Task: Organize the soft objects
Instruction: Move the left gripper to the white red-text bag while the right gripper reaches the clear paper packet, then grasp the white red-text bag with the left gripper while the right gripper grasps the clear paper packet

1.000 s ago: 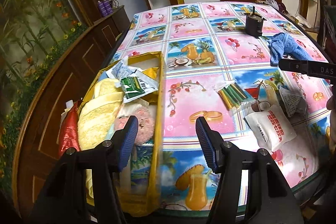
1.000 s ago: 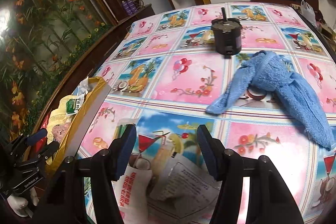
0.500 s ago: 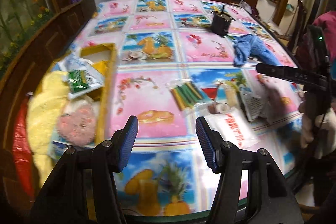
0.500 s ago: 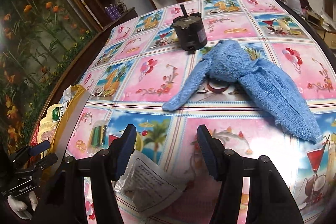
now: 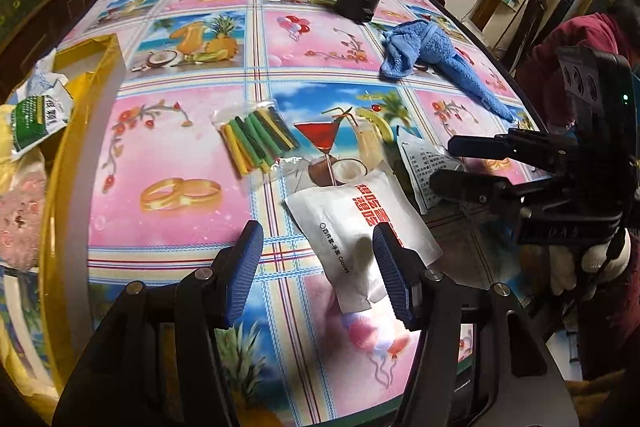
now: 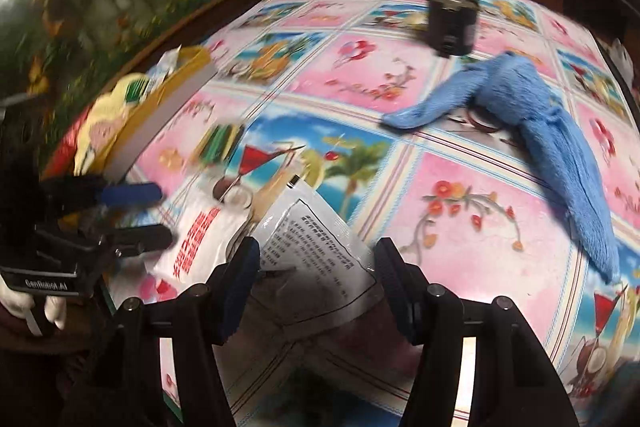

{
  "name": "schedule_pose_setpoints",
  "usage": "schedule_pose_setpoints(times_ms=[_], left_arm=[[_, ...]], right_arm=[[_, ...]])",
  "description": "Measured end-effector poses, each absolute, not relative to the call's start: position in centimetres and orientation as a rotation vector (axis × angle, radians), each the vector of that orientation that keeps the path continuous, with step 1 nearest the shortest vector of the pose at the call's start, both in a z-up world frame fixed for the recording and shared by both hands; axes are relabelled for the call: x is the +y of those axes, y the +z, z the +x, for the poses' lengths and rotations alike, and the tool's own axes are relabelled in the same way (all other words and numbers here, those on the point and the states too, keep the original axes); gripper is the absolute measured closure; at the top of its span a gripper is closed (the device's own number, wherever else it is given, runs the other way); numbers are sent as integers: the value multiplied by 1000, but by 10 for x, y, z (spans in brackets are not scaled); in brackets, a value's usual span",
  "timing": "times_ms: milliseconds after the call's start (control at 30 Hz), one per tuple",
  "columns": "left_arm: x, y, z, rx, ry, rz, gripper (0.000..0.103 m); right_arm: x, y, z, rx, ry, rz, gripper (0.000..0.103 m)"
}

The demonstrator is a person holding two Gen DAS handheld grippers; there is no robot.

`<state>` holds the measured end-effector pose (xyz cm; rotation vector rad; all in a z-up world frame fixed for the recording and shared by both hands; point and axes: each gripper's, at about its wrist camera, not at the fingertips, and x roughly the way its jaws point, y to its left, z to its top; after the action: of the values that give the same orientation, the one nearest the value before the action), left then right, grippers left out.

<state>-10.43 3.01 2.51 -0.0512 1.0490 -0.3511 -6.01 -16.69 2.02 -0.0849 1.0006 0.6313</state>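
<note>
My left gripper [image 5: 318, 267] is open and hangs over a white glove packet with red print [image 5: 360, 223], whose lower end shows between its fingers, untouched. My right gripper [image 6: 316, 275] is open too, and a clear packet with black print [image 6: 316, 243] lies between its fingers with no pad pressing on it. Each gripper shows in the other's view: the right gripper [image 5: 460, 163] over the clear packet [image 5: 416, 163], the left gripper [image 6: 136, 215] by the white packet [image 6: 200, 239]. A blue towel [image 5: 432, 55] [image 6: 540, 119] lies crumpled further back.
A yellow box [image 5: 80, 107] [image 6: 160, 115] at the table's left edge holds a pink fluffy item [image 5: 20, 219] and a green-white packet [image 5: 36, 111]. A bag of green and yellow sticks [image 5: 256, 139] lies mid-table. A black motor-like block [image 5: 360, 1] [image 6: 452, 21] stands at the back.
My left gripper swung right, from over the yellow box to over the white packet, and tipped down. My right gripper dropped back from the towel to the clear printed packet.
</note>
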Motion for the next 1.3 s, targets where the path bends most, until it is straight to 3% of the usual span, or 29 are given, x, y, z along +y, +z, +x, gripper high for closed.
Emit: schedule_pose_setpoints(times_ms=[100,167,233,300,367,433,500,567,633,700,867,900,967,1000,1300], left_arm=[[24,21,-104,1034,-358,-25,44],[19,20,-104,1027,-364,-4,40],[15,19,-103,1018,-380,12,29],[9,19,-102,1009,-401,28,27],[3,18,-101,1007,-431,34,27],[-5,18,-99,1008,-441,52,27],[-13,18,-97,1008,-449,74,27],[-23,17,-96,1004,-461,100,27],[-35,16,-95,997,-471,140,23],[-49,13,-95,994,-474,195,15],[-66,8,-95,1005,-461,277,11],[-64,8,-93,1003,-452,271,13],[-61,11,-94,977,-447,263,37],[-58,14,-94,971,-457,254,55],[-41,18,-102,986,-473,162,61]], right_arm=[[-157,17,-59,989,626,-131,41],[-154,16,-59,978,614,-153,41],[-151,16,-60,977,620,-171,41],[-153,17,-62,978,622,-183,40],[-157,16,-63,982,597,-200,30],[-167,15,-64,970,560,-209,28],[-178,15,-64,975,531,-181,28],[-188,18,-65,977,528,-155,49],[-196,20,-67,980,515,-133,53],[-202,20,-69,978,498,-117,53],[-214,19,-71,970,483,-77,47],[-215,19,-72,970,480,-77,46],[-215,19,-75,979,487,-91,40],[-213,19,-77,983,495,-99,38],[-205,18,-90,984,509,-164,37]])
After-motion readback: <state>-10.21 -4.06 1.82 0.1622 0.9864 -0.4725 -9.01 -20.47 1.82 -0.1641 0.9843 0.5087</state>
